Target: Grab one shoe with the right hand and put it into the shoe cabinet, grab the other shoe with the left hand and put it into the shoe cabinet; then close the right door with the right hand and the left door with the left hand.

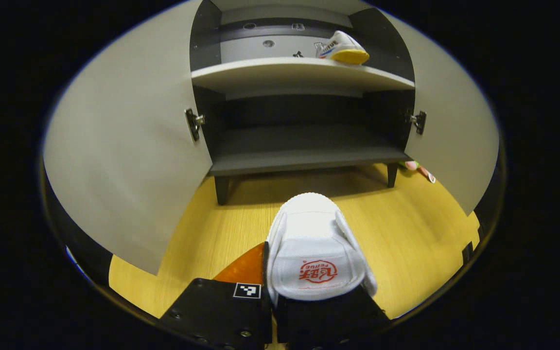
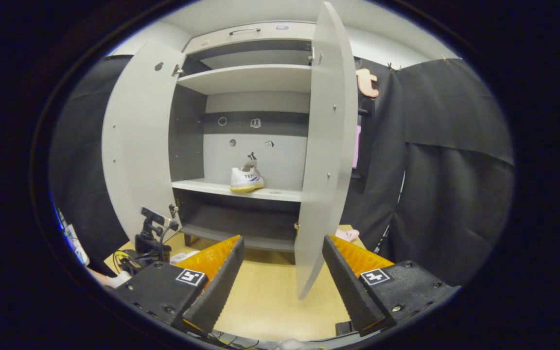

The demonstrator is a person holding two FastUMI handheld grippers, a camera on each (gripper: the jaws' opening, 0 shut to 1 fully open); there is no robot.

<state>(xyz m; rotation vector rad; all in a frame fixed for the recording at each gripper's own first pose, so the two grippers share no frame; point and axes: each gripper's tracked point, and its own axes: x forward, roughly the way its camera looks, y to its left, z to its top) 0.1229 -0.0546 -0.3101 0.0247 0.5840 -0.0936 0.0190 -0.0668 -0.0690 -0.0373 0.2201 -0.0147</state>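
Observation:
The grey shoe cabinet (image 1: 304, 73) stands with both doors swung wide. One white shoe with a yellow sole (image 1: 343, 48) rests on its middle shelf, towards the right, and appears as the shelf shoe (image 2: 246, 181) in the right gripper view. My left gripper (image 1: 304, 287) is shut on the second white shoe (image 1: 314, 243), toe pointing at the cabinet, low over the wooden floor (image 1: 406, 233). The shoe hides its right finger. My right gripper (image 2: 282, 265) is open with nothing between its fingers, facing the edge of the right door (image 2: 326, 146). The left gripper (image 2: 152, 236) shows low at left.
The left door (image 1: 124, 160) and right door (image 1: 455, 136) flank the opening. The lower shelf (image 1: 304, 146) is bare. Small pink and green objects (image 1: 418, 167) lie on the floor by the cabinet's right leg. Cables (image 2: 129, 257) trail near the left gripper. Black cloth (image 2: 455, 170) hangs at right.

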